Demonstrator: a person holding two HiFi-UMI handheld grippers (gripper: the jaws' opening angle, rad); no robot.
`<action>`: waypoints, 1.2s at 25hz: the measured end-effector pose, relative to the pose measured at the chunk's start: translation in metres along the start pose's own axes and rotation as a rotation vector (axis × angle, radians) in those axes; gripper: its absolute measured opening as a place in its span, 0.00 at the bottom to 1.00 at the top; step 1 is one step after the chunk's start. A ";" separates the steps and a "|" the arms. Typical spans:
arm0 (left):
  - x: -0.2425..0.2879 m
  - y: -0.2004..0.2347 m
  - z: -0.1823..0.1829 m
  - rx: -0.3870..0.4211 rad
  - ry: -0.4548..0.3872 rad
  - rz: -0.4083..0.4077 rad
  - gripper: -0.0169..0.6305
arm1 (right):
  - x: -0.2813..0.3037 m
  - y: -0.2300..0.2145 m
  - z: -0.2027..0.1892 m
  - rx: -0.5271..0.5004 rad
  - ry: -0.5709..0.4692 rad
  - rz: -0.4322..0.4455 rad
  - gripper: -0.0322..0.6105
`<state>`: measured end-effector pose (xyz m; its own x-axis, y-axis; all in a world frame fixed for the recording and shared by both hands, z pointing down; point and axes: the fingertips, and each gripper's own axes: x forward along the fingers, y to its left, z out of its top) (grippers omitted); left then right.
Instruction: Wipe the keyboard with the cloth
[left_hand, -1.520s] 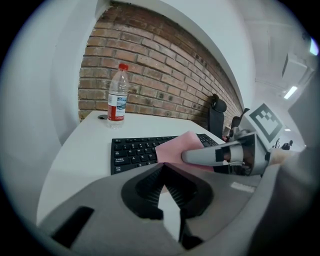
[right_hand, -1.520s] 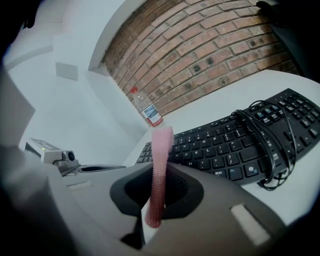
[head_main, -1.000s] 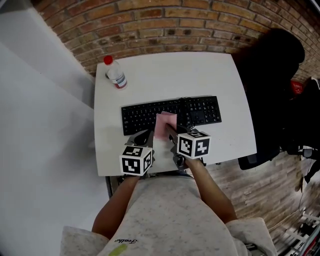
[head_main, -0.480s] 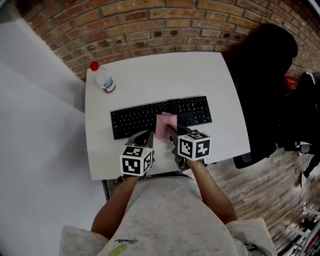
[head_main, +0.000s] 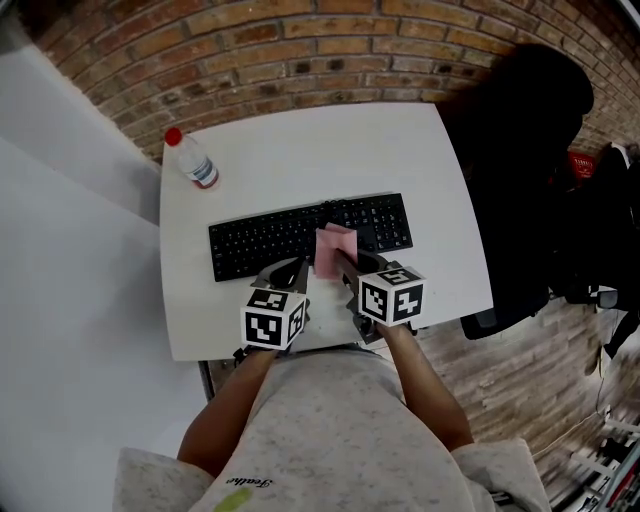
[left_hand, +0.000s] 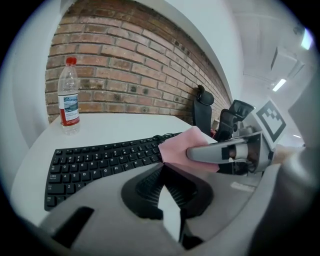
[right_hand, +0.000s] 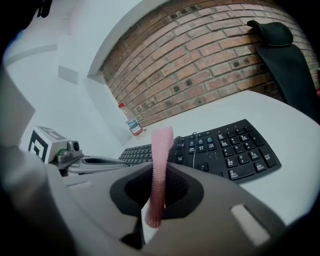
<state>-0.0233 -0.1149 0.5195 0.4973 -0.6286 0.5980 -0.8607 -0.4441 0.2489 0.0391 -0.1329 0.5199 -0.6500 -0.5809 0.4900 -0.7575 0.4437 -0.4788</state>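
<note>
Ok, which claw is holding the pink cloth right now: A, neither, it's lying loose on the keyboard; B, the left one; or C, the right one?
C: the right gripper view shows the cloth pinched upright between the jaws of the right claw.

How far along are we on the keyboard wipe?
Done: the pink cloth is picked up, pinched in the right gripper.
In hand: it is held over the middle of the black keyboard; I can't tell whether it touches the keys.
Left: the wiping strokes across the keys.
The left gripper is shut and empty, near the table's front edge.
</note>
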 end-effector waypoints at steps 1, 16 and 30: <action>0.002 -0.002 0.002 0.003 0.000 -0.001 0.01 | -0.002 -0.003 0.001 0.000 -0.001 -0.002 0.08; 0.034 -0.032 0.007 0.022 0.020 0.009 0.01 | -0.025 -0.051 0.002 0.031 -0.006 -0.011 0.08; 0.060 -0.067 0.021 0.033 0.004 0.014 0.01 | -0.052 -0.099 0.011 0.062 -0.034 -0.029 0.08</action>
<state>0.0662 -0.1364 0.5225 0.4847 -0.6327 0.6039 -0.8635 -0.4560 0.2153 0.1489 -0.1541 0.5334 -0.6243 -0.6164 0.4799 -0.7703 0.3835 -0.5094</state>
